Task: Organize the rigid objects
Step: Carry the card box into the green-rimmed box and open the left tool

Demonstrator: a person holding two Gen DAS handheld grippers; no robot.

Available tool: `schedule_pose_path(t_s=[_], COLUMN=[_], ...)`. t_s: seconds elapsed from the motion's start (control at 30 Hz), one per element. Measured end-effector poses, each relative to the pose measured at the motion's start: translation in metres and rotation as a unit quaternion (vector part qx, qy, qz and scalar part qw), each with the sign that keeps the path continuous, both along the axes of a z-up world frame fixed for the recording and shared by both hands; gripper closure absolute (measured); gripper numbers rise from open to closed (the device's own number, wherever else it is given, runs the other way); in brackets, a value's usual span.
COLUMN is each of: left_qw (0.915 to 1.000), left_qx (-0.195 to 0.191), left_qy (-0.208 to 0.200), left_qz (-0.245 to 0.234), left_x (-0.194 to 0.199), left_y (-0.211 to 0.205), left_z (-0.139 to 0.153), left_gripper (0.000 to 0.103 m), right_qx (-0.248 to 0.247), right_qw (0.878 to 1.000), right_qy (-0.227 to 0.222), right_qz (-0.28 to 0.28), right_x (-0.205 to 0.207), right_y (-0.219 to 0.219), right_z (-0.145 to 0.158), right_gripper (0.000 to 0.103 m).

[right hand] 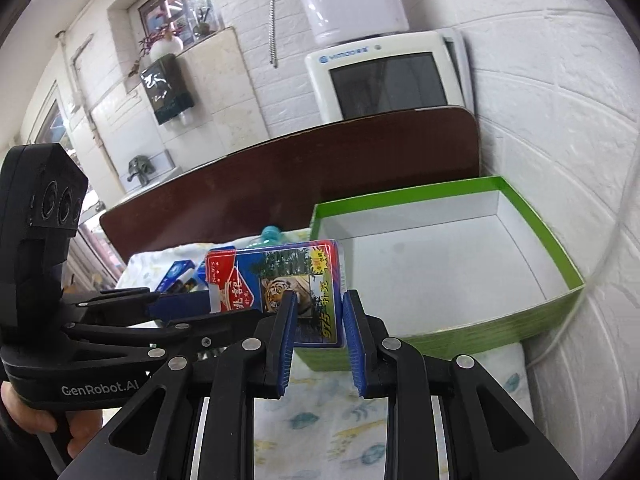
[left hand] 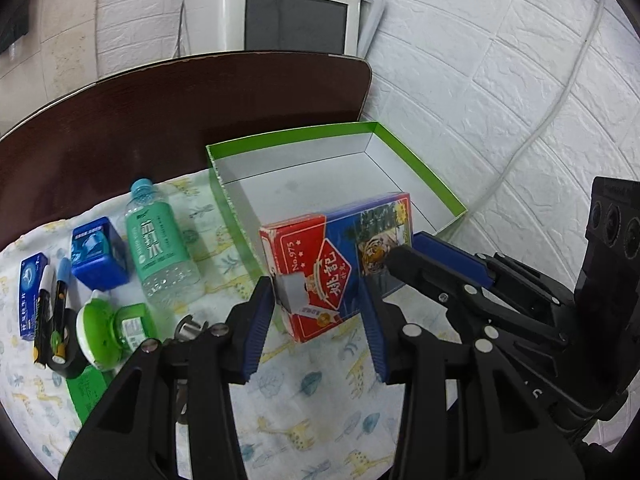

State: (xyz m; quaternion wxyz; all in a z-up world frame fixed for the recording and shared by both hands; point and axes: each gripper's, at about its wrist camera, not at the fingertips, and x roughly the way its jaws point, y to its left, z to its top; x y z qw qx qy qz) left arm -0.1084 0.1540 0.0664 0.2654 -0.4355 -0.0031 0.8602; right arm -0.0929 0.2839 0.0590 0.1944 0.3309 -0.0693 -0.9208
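Note:
A red and blue playing-card box (left hand: pixel 340 264) with a tiger picture hangs above the giraffe-print cloth, in front of the open green box (left hand: pixel 420 168). My left gripper (left hand: pixel 316 320) is shut on its red end, a blue pad on each side. My right gripper (left hand: pixel 404 248) comes in from the right and clamps the tiger end. In the right wrist view the card box (right hand: pixel 296 280) sits between the blue pads of my right gripper (right hand: pixel 320 320), and my left gripper (right hand: pixel 204 310) holds the box's far left end. The green box (right hand: pixel 500 320) is white inside and holds nothing.
Left on the cloth lie a green-labelled water bottle (left hand: pixel 160 248), a blue tub (left hand: pixel 98 252), a small blue carton (left hand: pixel 32 292), markers (left hand: pixel 52 312), a green round container (left hand: pixel 100 328) and a black tape roll (left hand: pixel 66 360). A white brick wall (left hand: pixel 520 80) runs right of the green box. A hand (right hand: pixel 24 412) grips the left gripper's handle.

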Motion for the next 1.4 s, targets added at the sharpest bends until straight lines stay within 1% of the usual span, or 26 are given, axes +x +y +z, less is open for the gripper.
schedule_pose_path(t_s=[0.13, 0.23, 0.47, 0.53, 0.63, 0.7, 0.77, 0.9, 1.03, 1.1, 1.2, 1.23, 1.27, 1.33, 1.4], left_qw=[0.9998, 0.9995, 0.9975, 0.9972, 0.9964, 0.9968, 0.997, 0.9976, 0.998, 0.9983, 0.9989, 0.999, 0.9991, 0.9988, 0.9985], left_qx=[-0.012, -0.019, -0.031, -0.031, -0.022, -0.031, -0.04, -0.036, -0.043, -0.048, -0.043, -0.042, -0.04, -0.044, -0.047], left_qy=[-0.014, -0.025, -0.064, -0.067, -0.08, -0.072, -0.064, -0.057, -0.042, -0.031, -0.018, -0.015, -0.008, 0.004, 0.011], left_qz=[-0.008, -0.007, -0.007, -0.009, -0.018, -0.018, -0.017, -0.018, -0.019, -0.013, -0.001, 0.005, 0.011, 0.021, 0.027], left_x=[-0.018, -0.028, -0.039, -0.039, -0.04, -0.04, -0.039, -0.036, -0.028, -0.024, -0.019, -0.017, -0.015, -0.009, -0.006], left_y=[0.019, 0.025, 0.031, 0.031, 0.03, 0.031, 0.031, 0.026, 0.023, 0.019, 0.008, 0.003, -0.002, -0.011, -0.019], left_z=[-0.007, -0.016, -0.038, -0.041, -0.044, -0.043, -0.042, -0.041, -0.036, -0.031, -0.025, -0.022, -0.02, -0.016, -0.013], left_gripper=[0.062, 0.062, 0.062, 0.062, 0.068, 0.068, 0.068, 0.066, 0.066, 0.061, 0.049, 0.041, 0.038, 0.037, 0.032], right_qx=[-0.01, -0.015, -0.017, -0.018, -0.022, -0.03, -0.025, -0.02, -0.018, -0.015, -0.008, -0.006, -0.006, -0.005, -0.002], right_qw=[1.0, 0.999, 0.998, 0.998, 0.997, 0.997, 0.997, 0.997, 0.997, 0.997, 0.998, 0.998, 0.999, 0.999, 0.999], right_qy=[-0.013, -0.025, -0.057, -0.062, -0.071, -0.077, -0.075, -0.073, -0.073, -0.07, -0.059, -0.055, -0.05, -0.042, -0.035], right_qz=[-0.016, -0.019, -0.012, -0.013, -0.006, -0.002, -0.004, -0.006, -0.009, -0.01, -0.013, -0.016, -0.017, -0.017, -0.015], right_x=[-0.019, -0.032, -0.052, -0.055, -0.058, -0.059, -0.059, -0.056, -0.052, -0.048, -0.042, -0.039, -0.036, -0.031, -0.025], right_y=[0.021, 0.031, 0.035, 0.036, 0.035, 0.035, 0.033, 0.03, 0.028, 0.025, 0.022, 0.02, 0.019, 0.015, 0.009], right_z=[-0.011, -0.021, -0.041, -0.044, -0.049, -0.052, -0.052, -0.052, -0.049, -0.047, -0.039, -0.035, -0.032, -0.026, -0.021], right_gripper=[0.076, 0.076, 0.076, 0.076, 0.076, 0.076, 0.076, 0.076, 0.076, 0.076, 0.076, 0.076, 0.076, 0.076, 0.076])
